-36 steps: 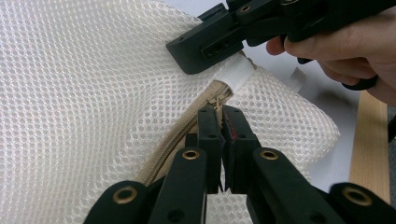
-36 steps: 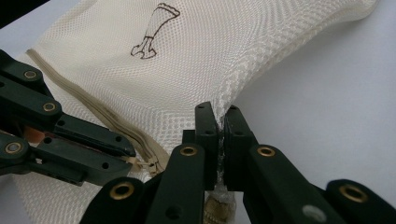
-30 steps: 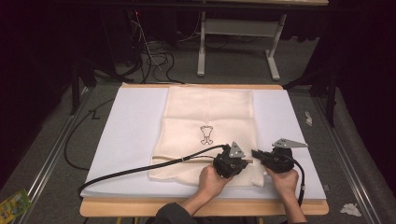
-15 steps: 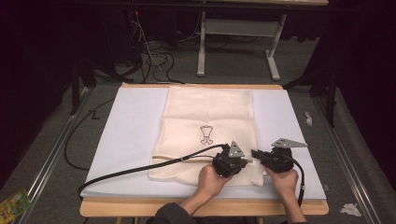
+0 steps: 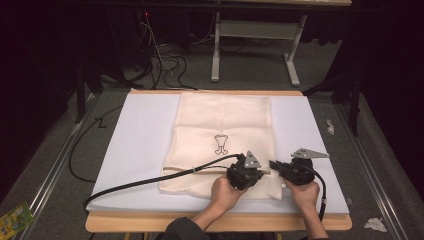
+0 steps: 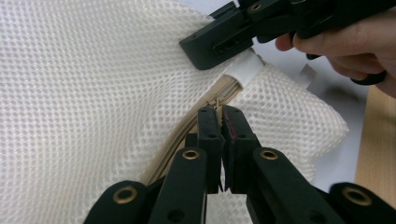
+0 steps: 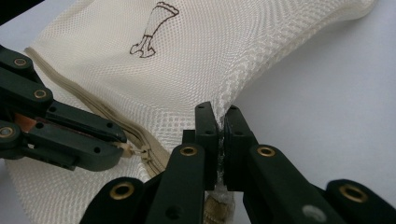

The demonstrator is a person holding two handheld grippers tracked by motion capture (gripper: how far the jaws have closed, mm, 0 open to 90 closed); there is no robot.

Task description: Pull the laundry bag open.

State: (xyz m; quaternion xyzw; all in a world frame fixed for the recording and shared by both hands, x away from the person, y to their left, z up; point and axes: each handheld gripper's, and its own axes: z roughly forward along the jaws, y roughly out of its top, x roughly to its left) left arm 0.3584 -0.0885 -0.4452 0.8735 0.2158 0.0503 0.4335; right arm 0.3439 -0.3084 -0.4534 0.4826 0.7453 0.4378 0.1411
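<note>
Where grey carpet surrounds, white-topped table, cream mesh bag

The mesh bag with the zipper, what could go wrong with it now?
1. The left gripper pinches only the tiny zipper pull, so it might slip off when tugged.
2. The right gripper clamps a thin fold of the mesh bag; a hard pull could stretch or snag the netting.
3. The cable lies across the bag and may drag it.

White table cover lies bare left of the mesh bag, cable crossing it
</note>
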